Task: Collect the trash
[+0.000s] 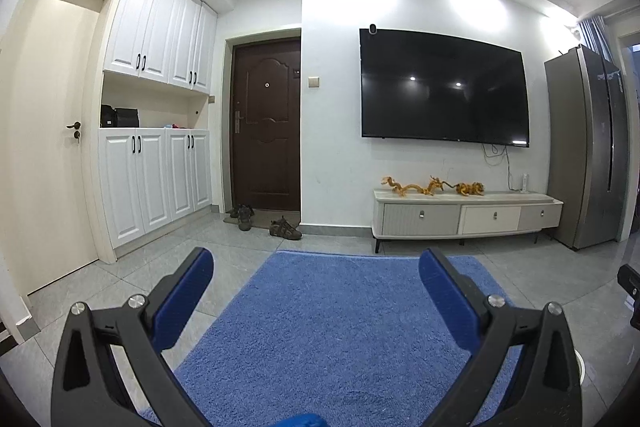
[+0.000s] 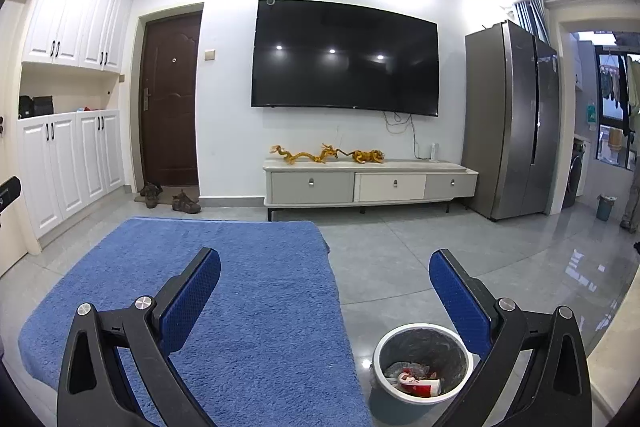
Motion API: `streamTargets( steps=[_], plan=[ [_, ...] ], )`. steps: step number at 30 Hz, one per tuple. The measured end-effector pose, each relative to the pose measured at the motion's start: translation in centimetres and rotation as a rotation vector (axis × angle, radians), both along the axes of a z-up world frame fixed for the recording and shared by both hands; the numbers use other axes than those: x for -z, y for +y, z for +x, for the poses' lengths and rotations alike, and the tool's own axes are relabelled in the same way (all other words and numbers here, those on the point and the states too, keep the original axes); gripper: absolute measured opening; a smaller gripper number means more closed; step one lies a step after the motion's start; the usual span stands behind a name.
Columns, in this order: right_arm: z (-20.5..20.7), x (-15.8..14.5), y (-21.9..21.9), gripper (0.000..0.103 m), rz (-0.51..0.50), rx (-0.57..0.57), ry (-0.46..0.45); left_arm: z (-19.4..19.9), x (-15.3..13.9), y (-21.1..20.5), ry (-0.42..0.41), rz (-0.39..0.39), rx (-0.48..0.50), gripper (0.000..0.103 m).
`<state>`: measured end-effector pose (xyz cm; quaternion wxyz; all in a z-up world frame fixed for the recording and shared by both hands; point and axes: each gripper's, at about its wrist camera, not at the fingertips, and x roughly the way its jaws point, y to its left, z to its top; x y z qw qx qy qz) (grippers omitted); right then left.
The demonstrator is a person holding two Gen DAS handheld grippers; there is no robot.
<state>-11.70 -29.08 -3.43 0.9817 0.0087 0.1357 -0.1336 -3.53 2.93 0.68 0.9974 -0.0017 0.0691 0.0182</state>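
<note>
1. We find the left tongs (image 1: 316,291) spread wide, holding nothing, poised above a blue cloth-covered surface (image 1: 320,339).
2. We find the right tongs (image 2: 325,287) likewise spread wide and empty, above the right edge of the same blue surface (image 2: 240,307).
3. The waste bin (image 2: 420,363), white-rimmed with a grey liner, stands on the grey tiled floor (image 2: 400,259) just beside the surface's right edge. In the right wrist view it sits at about 5 o'clock from the midpoint of the right tongs, below and between the two fingers, nearer the right finger (image 2: 460,303), which overlaps its rim.
4. Inside the bin we note crumpled trash (image 2: 416,379): a red-and-white wrapper or cup and some pale paper. We cannot tell the exact items.
5. We see no loose trash on the visible part of the blue surface in either view.
6. At 12 o'clock: a wall-mounted television (image 2: 344,55) over a low cabinet (image 2: 368,183) bearing golden figurines (image 2: 324,154).
7. At 2 o'clock, a steel refrigerator (image 2: 512,115); at 10 o'clock, a brown door (image 2: 170,99) with shoes (image 2: 186,203) before it.
</note>
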Motion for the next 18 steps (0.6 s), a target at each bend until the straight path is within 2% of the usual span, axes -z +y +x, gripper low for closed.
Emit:
streamTargets(
  steps=[18],
  plan=[
    [-0.25, 0.24, -0.41, 0.102, 0.0, -0.002, 0.005, 0.11, -0.1, 0.53, -0.009, 0.0, -0.002, 0.103]
  ],
)
